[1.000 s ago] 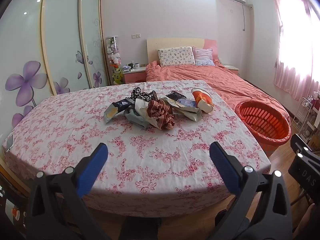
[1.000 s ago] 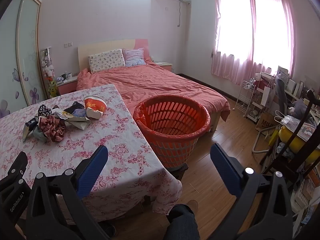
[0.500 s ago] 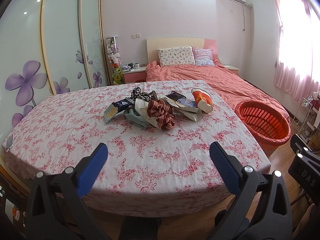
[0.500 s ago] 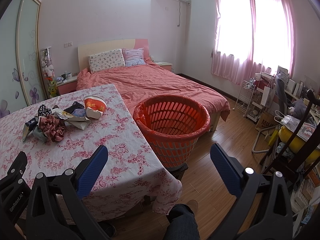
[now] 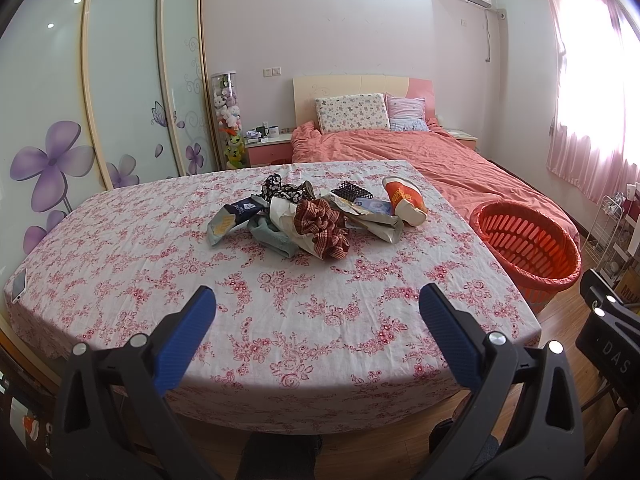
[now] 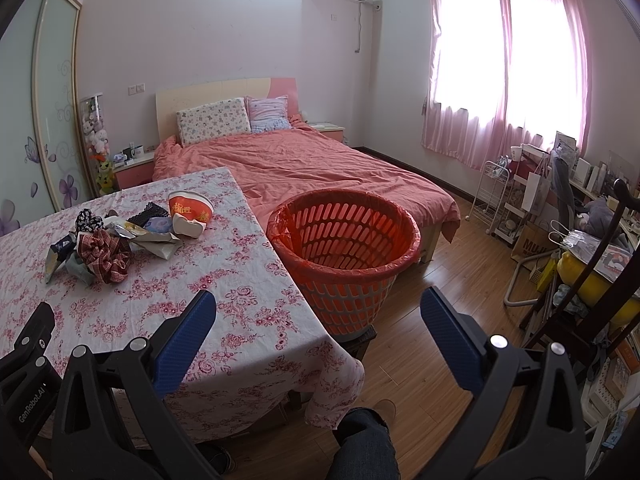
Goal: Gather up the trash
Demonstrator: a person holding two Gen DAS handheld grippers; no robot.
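Both tools are spread wide and hold nothing: the left gripper (image 5: 316, 312) hangs over the near stretch of the flowered tablecloth (image 5: 140, 264), and the right gripper (image 6: 318, 312) hangs past the table's corner, with bare cloth under one finger and wooden floor under the other. The trash pile (image 5: 316, 216) lies straight ahead of the left fingers, well apart from them, near the middle of the table; it reads as a loose strip running across the fingers' line of sight, from a dark snack packet (image 5: 232, 220) at one end, through a crumpled checked cloth (image 5: 322, 228) in the middle, to a tipped orange paper cup (image 5: 402, 200) at the other. From the right fingers the same pile sits ahead and far off to the left, while the orange basket (image 6: 348, 248), lined with a red bag, stands just ahead of them on the floor beside the table. By my reading the left hand is the better placed to reach forward for the first piece, nothing having been collected yet, and the right hand is the nearer one to the basket for dropping
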